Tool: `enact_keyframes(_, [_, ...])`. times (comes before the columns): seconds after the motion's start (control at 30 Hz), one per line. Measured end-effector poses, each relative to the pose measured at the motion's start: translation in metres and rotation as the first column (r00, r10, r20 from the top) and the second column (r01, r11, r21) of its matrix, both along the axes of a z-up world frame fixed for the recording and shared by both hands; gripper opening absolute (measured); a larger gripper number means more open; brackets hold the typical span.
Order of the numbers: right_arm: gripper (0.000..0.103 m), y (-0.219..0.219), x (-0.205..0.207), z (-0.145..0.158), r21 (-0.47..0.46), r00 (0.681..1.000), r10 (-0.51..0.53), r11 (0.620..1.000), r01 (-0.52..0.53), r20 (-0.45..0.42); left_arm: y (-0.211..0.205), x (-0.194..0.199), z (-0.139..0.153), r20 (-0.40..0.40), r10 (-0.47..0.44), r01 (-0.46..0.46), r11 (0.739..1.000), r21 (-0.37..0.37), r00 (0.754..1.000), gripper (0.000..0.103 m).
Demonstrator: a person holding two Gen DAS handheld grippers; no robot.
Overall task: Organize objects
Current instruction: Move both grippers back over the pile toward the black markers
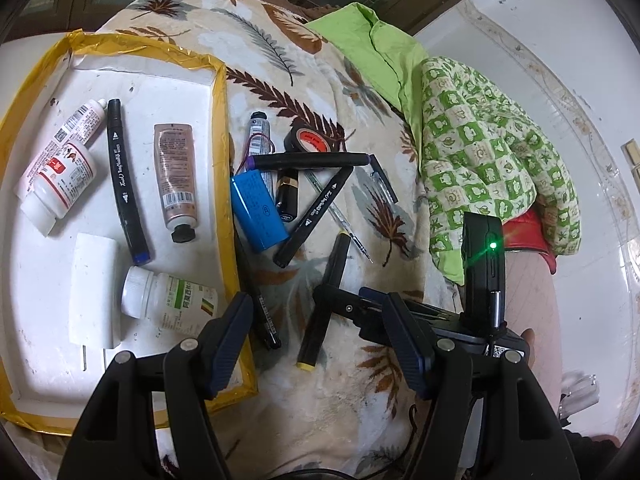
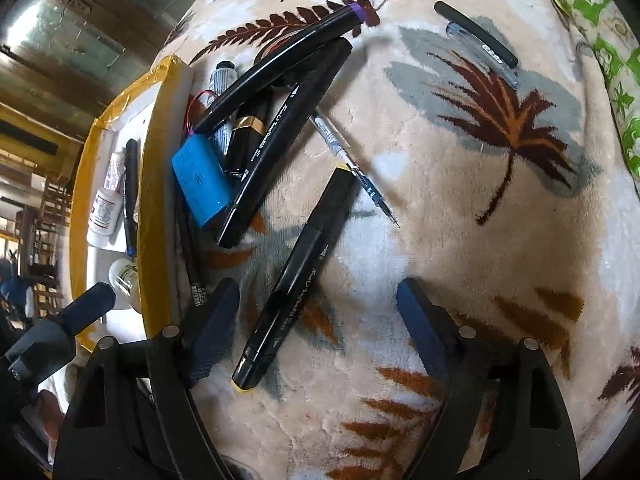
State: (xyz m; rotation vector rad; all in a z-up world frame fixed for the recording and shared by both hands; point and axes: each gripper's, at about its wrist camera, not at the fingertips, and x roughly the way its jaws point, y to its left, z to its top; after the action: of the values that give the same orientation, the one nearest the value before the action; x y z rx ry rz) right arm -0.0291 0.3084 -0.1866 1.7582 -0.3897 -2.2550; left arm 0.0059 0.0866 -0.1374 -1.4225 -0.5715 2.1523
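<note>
A white tray with a yellow taped rim (image 1: 219, 128) holds two white bottles, a black marker (image 1: 125, 184), a beige tube (image 1: 174, 176) and a white block. Beside it on the leaf-print blanket lie a blue battery pack (image 1: 258, 210), black markers, a lipstick, a tape roll (image 1: 310, 140) and pens. A yellow-capped black marker (image 2: 296, 276) lies between the jaws of my right gripper (image 2: 316, 328), which is open around it. My left gripper (image 1: 320, 344) is open and empty, above the tray's near corner. The right gripper also shows in the left wrist view (image 1: 360, 308).
A green cloth (image 1: 384, 52) and a green patterned cloth (image 1: 492, 168) lie at the blanket's far right. A thin clear pen (image 2: 352, 164) and a black pen (image 2: 476, 34) lie farther out on the blanket. The tray (image 2: 158, 184) is at the left in the right wrist view.
</note>
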Motion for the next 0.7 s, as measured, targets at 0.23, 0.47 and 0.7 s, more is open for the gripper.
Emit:
enact_keyframes(0.23, [0.082, -0.013, 0.004, 0.001, 0.089, 0.999, 0.029, 0.996, -0.026, -0.031, 0.001, 0.000, 0.000, 0.002, 0.000, 0.000, 1.000, -0.003, 1.000, 0.068])
enact_keyframes(0.47, [0.077, -0.016, 0.011, 0.008, 0.091, 0.999, 0.011, 0.996, -0.007, -0.053, 0.000, -0.001, -0.002, 0.002, 0.001, -0.001, 1.000, -0.001, 1.000, 0.068])
enact_keyframes(0.7, [0.053, -0.010, 0.010, 0.012, 0.077, 0.997, -0.016, 0.997, 0.022, -0.070, -0.001, -0.002, -0.005, 0.011, 0.007, -0.007, 1.000, -0.006, 1.000, 0.068])
